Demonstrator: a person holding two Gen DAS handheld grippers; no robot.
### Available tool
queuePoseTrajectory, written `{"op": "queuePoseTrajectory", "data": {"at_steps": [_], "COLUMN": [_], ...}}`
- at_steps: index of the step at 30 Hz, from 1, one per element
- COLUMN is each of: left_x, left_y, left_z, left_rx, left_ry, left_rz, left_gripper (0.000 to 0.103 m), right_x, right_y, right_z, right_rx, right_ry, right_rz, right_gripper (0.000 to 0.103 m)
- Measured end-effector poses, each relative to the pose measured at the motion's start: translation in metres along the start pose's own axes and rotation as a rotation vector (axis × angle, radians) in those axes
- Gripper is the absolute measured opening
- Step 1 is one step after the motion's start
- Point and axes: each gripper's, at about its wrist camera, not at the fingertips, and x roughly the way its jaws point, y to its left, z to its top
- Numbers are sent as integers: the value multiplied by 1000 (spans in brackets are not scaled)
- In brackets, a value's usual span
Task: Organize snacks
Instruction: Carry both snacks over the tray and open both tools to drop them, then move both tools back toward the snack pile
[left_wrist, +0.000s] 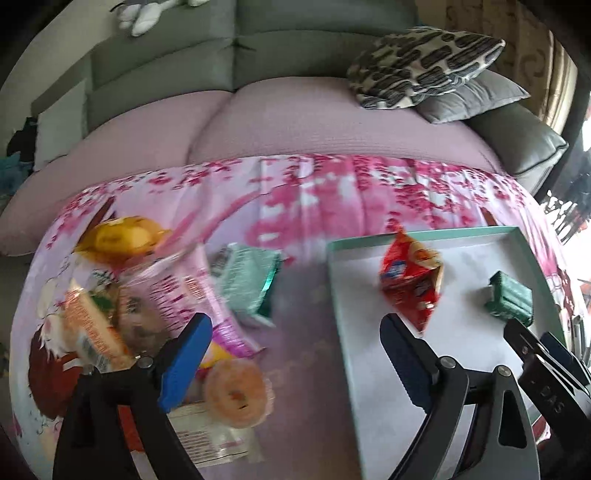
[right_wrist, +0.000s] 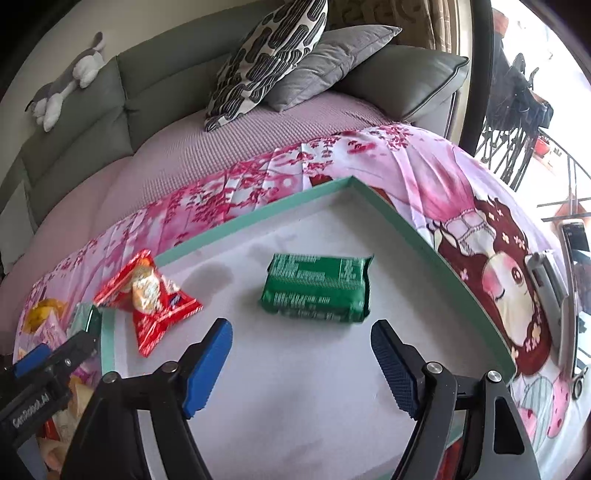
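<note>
- Tray (right_wrist: 369, 199) on the pink flowered cloth (left_wrist: 332, 184) already has two snacks in it: a red packet (right_wrist: 155, 295) near its left edge and a green packet (right_wrist: 317, 291) further right, well apart
- Left tongs (left_wrist: 295, 332) stand wide open with nothing between the pads, straddling the tray's left rim, with the red packet just beyond the right pad
- Right tongs (right_wrist: 301, 332) are also open and empty, hovering over the tray just short of the green packet
- Loose snacks still lie in a heap (left_wrist: 147, 295) to the left of the tray, overlapping one another
- Risk, as I judge it: reaching into that heap could catch two wrappers at once, or pinch only a slippery edge so the packet drops short of the tray
- The two tongs are close together, so they might knock each other or nudge the red packet
</note>
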Motion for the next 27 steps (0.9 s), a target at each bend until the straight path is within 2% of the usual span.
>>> {"op": "queuePoseTrajectory", "data": {"at_steps": [7, 10, 12, 13, 22, 27], "left_x": [-10, -11, -13, -15, -30, -32], "left_y": [22, 36, 47, 53, 88, 99], "left_z": [-19, -27, -32, -35, -57, -70], "left_rx": [-39, -81, -114, -133, -213, -221], "left_ry": [2, 9, 10, 7, 13, 67], "left_rz": [27, 39, 43, 46, 86, 115], "left_gripper": [93, 96, 96, 96, 96, 96], "right_x": [-9, -12, -14, -16, -36, -41], "right_y": [13, 19, 23, 25, 41, 51], "right_z": [-16, -23, -28, -31, -50, -67], "right_rx": [-17, -36, -47, -56, -103, -97], "right_ry": [9, 2, -2, -8, -40, -7], "right_rz": [11, 20, 22, 24, 37, 61], "right_gripper": [81, 81, 89, 103, 103, 103]}}
